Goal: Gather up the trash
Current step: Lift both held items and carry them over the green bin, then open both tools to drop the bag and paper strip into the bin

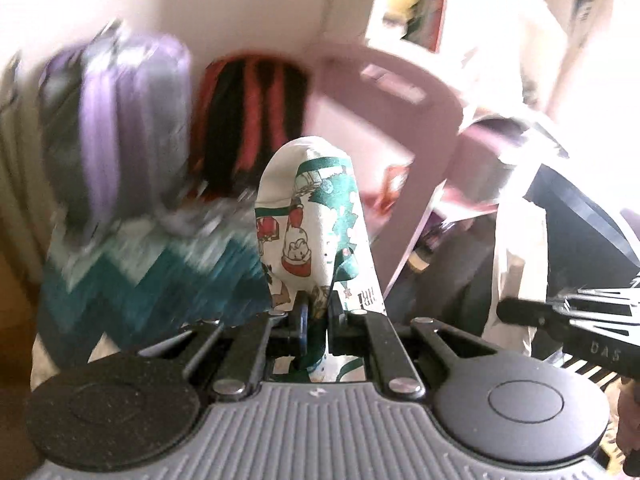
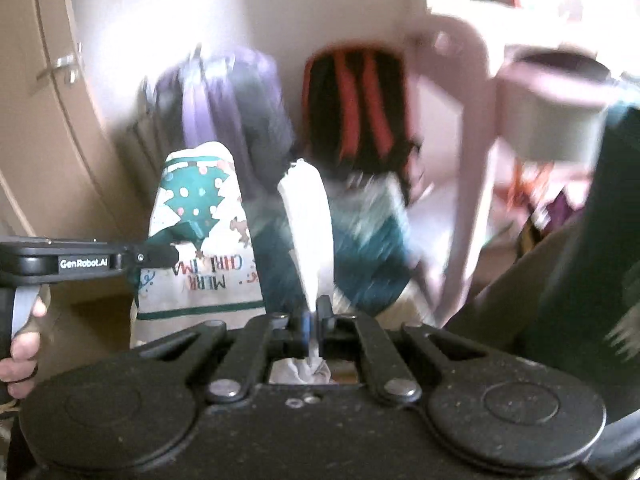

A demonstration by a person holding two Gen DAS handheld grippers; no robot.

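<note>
The left gripper (image 1: 316, 312) pinches a Christmas-printed bag (image 1: 312, 224); the right gripper (image 2: 314, 316) pinches a white tissue (image 2: 306, 208). Likely next: drop the tissue into the bag.

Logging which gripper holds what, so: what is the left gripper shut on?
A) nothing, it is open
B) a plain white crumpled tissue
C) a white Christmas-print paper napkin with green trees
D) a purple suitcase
C: in the left wrist view the left gripper is shut on the white Christmas-print paper napkin with green trees.
</note>
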